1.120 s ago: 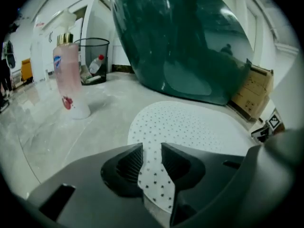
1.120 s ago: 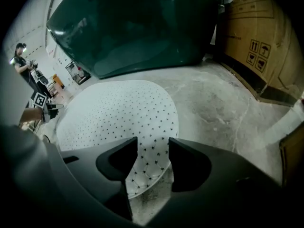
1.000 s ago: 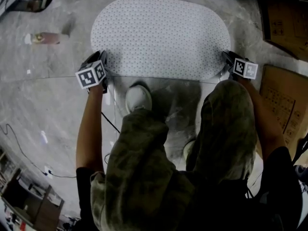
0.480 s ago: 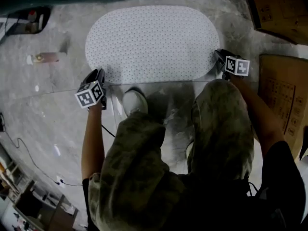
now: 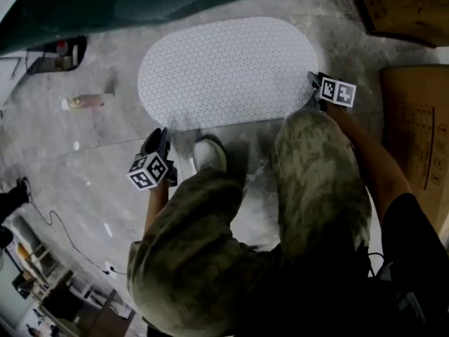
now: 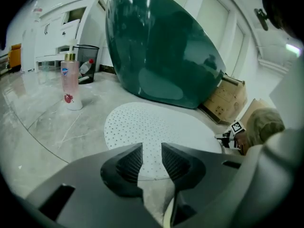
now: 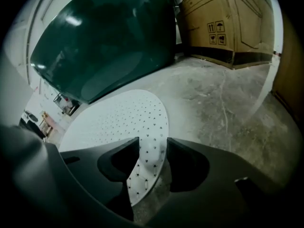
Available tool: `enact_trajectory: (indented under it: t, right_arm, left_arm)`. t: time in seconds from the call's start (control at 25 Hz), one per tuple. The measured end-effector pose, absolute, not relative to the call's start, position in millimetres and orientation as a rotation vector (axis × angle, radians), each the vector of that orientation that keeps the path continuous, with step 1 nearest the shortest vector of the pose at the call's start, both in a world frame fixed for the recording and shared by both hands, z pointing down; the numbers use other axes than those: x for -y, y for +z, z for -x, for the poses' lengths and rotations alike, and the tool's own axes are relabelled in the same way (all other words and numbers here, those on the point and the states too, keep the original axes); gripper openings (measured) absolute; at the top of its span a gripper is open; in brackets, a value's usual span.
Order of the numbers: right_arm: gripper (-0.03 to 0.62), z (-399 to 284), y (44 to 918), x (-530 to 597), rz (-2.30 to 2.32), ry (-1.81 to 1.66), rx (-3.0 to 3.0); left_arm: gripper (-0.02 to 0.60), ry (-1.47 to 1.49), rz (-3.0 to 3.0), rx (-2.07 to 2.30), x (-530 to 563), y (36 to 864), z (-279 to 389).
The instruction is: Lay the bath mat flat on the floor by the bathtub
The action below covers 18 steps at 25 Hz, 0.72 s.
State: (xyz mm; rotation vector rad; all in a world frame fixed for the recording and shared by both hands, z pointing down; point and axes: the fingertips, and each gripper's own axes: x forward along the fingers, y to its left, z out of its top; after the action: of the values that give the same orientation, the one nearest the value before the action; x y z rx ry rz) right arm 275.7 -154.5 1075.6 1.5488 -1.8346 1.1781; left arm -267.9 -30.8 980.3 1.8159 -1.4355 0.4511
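The white oval bath mat (image 5: 224,72) with small holes lies flat on the grey floor, next to the dark green bathtub (image 5: 140,5). My left gripper (image 5: 160,137) hovers a little short of the mat's near left edge. In the left gripper view its jaws (image 6: 152,148) stand open and empty, with the mat (image 6: 142,127) beyond them. My right gripper (image 5: 313,83) is at the mat's right end. Its jaws (image 7: 153,146) stand apart around the mat's edge (image 7: 118,118), and the pads do not press on it. The bathtub (image 7: 104,37) fills the background.
A pink bottle (image 5: 88,102) stands on the floor left of the mat, with a wire bin (image 6: 85,63) behind it. Cardboard boxes (image 5: 414,132) line the right side. The person's white shoe (image 5: 209,153) is just below the mat's near edge. A cable (image 5: 63,223) trails at lower left.
The left gripper has drawn back from the mat's near left edge toward the person. The right gripper stays at the mat's right end.
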Motion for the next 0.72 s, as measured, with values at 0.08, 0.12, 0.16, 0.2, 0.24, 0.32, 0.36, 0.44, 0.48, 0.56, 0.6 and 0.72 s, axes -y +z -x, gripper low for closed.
enact_trajectory:
  t: [0.08, 0.12, 0.16, 0.2, 0.24, 0.32, 0.36, 0.44, 0.48, 0.56, 0.6, 0.72]
  right_arm:
    - [0.194, -275, 1074, 156, -1.568, 1.249, 1.836]
    - [0.187, -273, 1074, 156, -1.552, 1.291, 1.862]
    - [0.126, -268, 1073, 156, -1.525, 1.326, 1.901]
    - [0.111, -263, 1071, 158, -1.499, 1.349, 1.940]
    - [0.105, -259, 1070, 159, -1.485, 1.362, 1.965]
    - [0.086, -258, 1067, 163, -1.490, 1.371, 1.971]
    - [0.077, -261, 1067, 164, -1.499, 1.365, 1.965]
    - [0.071, -264, 1065, 164, -1.506, 1.332, 1.964]
    - [0.068, -265, 1064, 165, -1.509, 1.313, 1.968]
    - [0.063, -266, 1064, 169, -1.526, 1.298, 1.977]
    - [0.063, -268, 1064, 171, -1.536, 1.299, 1.979]
    - [0.063, -272, 1066, 174, -1.541, 1.303, 1.978]
  left_arm:
    - [0.133, 0.414, -1.821, 1.452, 35, 971, 262]
    - [0.133, 0.403, -1.826, 1.454, 36, 967, 257]
    - [0.133, 0.398, -1.831, 1.453, 37, 965, 252]
    - [0.133, 0.399, -1.836, 1.448, 37, 963, 247]
    - [0.133, 0.408, -1.843, 1.441, 38, 961, 243]
    - [0.133, 0.440, -1.859, 1.420, 38, 957, 235]
    - [0.133, 0.455, -1.866, 1.410, 36, 955, 234]
    - [0.132, 0.475, -1.869, 1.403, 33, 951, 234]
    - [0.132, 0.480, -1.867, 1.405, 32, 950, 236]
    - [0.133, 0.484, -1.863, 1.415, 31, 947, 239]
    - [0.132, 0.484, -1.863, 1.419, 30, 947, 239]
    - [0.132, 0.483, -1.864, 1.426, 26, 946, 239]
